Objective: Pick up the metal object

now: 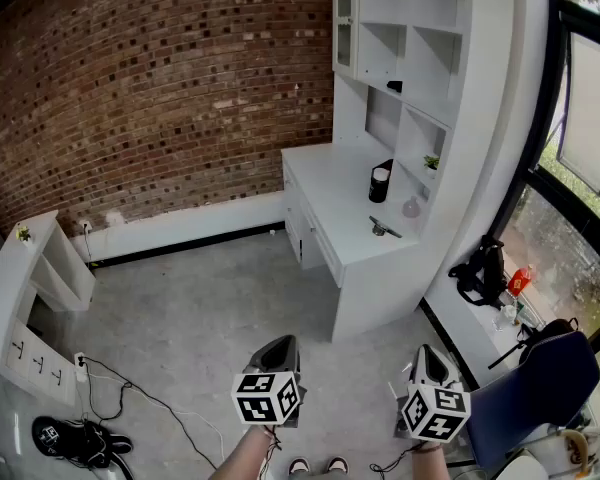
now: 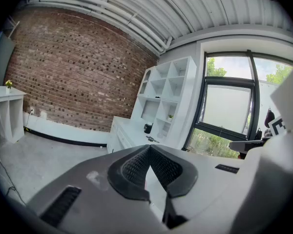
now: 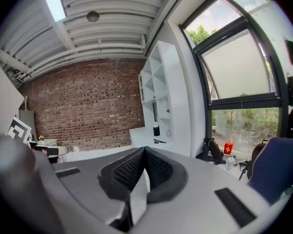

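The metal object is small and dark and lies on the white desk near its front right corner, far ahead of both grippers. It shows tiny in the left gripper view and in the right gripper view. My left gripper hangs low over the floor, shut, with nothing between its jaws. To its right, my right gripper is also shut and holds nothing. Both point toward the desk.
A black cylinder stands on the desk behind the metal object, with white shelves above. A low white shelf is at the left. Cables lie on the floor. A black bag and a blue chair are at the right.
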The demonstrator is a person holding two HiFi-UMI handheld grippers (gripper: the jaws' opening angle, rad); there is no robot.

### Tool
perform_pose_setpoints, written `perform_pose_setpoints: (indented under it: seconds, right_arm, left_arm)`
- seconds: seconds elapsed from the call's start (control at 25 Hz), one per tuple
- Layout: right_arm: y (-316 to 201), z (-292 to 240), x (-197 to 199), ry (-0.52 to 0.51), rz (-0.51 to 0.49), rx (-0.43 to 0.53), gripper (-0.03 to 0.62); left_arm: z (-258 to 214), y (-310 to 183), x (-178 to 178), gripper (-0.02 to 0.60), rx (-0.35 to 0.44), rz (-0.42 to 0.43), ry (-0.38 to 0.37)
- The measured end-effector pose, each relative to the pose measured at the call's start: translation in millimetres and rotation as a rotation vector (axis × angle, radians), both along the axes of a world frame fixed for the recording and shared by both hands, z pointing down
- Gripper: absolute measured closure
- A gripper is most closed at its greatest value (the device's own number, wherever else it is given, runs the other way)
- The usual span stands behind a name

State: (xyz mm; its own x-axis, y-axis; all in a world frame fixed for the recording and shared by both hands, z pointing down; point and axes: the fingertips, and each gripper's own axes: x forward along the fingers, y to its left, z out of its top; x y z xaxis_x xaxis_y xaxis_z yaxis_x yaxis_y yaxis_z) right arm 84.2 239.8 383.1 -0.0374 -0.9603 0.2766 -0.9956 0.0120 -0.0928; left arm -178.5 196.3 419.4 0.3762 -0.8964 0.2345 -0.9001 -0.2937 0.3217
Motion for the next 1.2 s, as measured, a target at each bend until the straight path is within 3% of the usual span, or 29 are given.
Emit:
perform_pose_setpoints:
  seconds: [0.36,0.8,1.2]
  right_arm:
    - [9,-1,13,-0.004,-0.010,-0.003,0.594]
    - [9,14,18,-0.103,-0.011,-0.027,0.594]
    - [12,20,19,-0.106,0.001,-0.040,0.594]
  left_arm:
    - [-4,10,17,0.569,0.003,0.009,-0.004]
    - [-5,17,26,0.569,0.010,0.028,-0.048]
    - [-6,16,31,0.566,0.011,0.065,-0.074]
